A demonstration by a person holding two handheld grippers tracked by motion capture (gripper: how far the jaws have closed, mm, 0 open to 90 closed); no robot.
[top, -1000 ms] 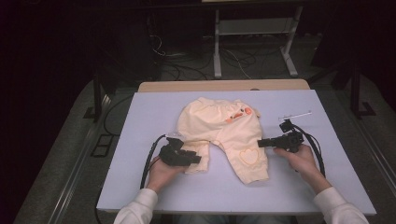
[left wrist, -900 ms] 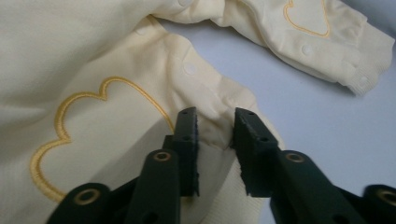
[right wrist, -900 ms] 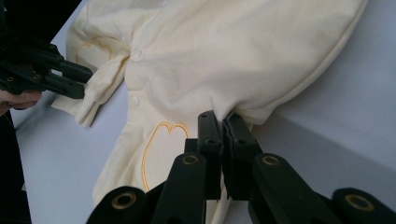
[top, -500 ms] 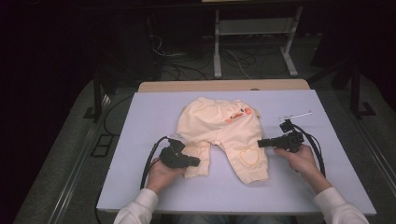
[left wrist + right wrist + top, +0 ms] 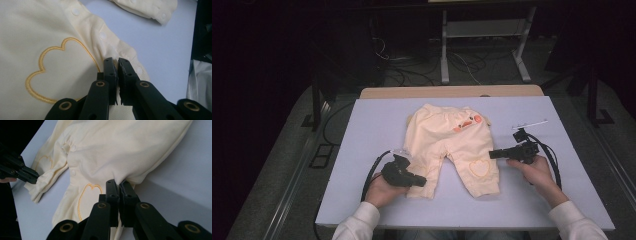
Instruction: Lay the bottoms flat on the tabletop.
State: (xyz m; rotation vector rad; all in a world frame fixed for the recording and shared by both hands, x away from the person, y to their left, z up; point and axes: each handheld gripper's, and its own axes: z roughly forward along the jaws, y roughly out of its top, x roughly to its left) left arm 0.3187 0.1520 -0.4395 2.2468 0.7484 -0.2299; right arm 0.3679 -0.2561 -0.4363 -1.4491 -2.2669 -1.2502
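Cream baby pants [image 5: 447, 140] lie flat on the pale table [image 5: 372, 130], waist toward the far side, with an orange print near the waist and a stitched heart on each leg. My left gripper [image 5: 424, 183] is shut on the edge of the left leg near its cuff. In the left gripper view its jaws [image 5: 116, 61] pinch the snap-lined hem beside the heart [image 5: 57, 72]. My right gripper [image 5: 492, 154] is shut on the outer edge of the right leg, where the fabric [image 5: 120, 145] bunches at its tips [image 5: 118, 183]. The left gripper [image 5: 35, 176] appears far off, holding the gathered cuff.
A thin white strip [image 5: 529, 124] lies on the table at the back right. A wooden board [image 5: 452, 92] borders the far edge. Behind it, a metal stand [image 5: 482, 35] and cables sit on the dark floor. Cables trail from both grippers.
The left gripper has edged slightly toward the near side of the table at the left leg's cuff. The right gripper and the pants have stayed put.
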